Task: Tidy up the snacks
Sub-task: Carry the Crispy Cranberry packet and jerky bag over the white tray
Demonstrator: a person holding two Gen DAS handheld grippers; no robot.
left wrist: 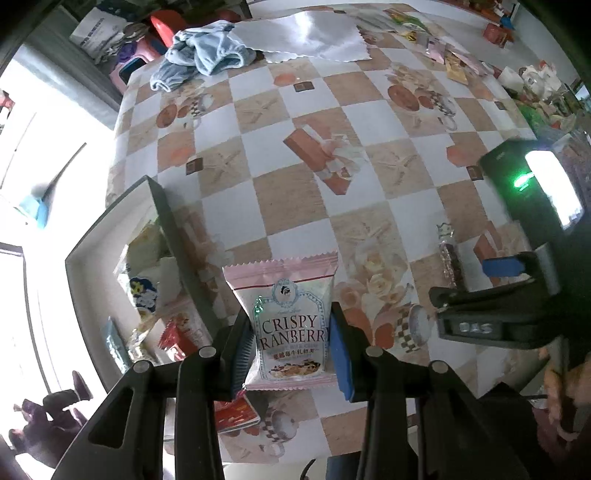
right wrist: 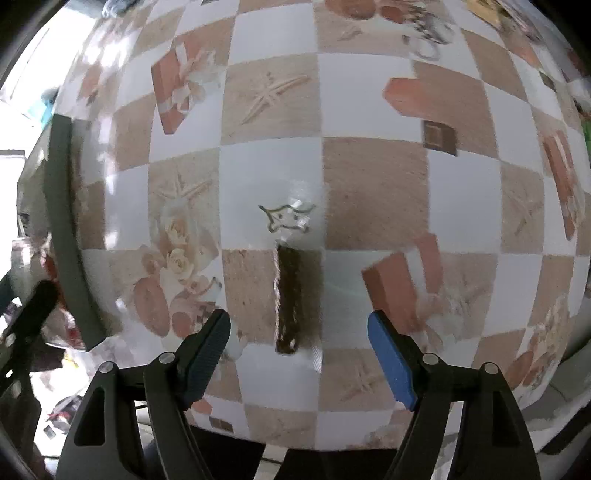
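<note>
My left gripper is shut on a pink and white Crispy Cranberry packet and holds it just right of an open box with dark walls that holds several snack packets. My right gripper is open, low over the table, with a clear-wrapped dark snack stick lying between its fingers. The same stick and the right gripper show at the right of the left wrist view. The box wall shows at the left of the right wrist view.
The table wears a checked cloth. A blue towel and a white sheet lie at the far end. Several loose packets lie at the far right. A red packet lies under my left gripper.
</note>
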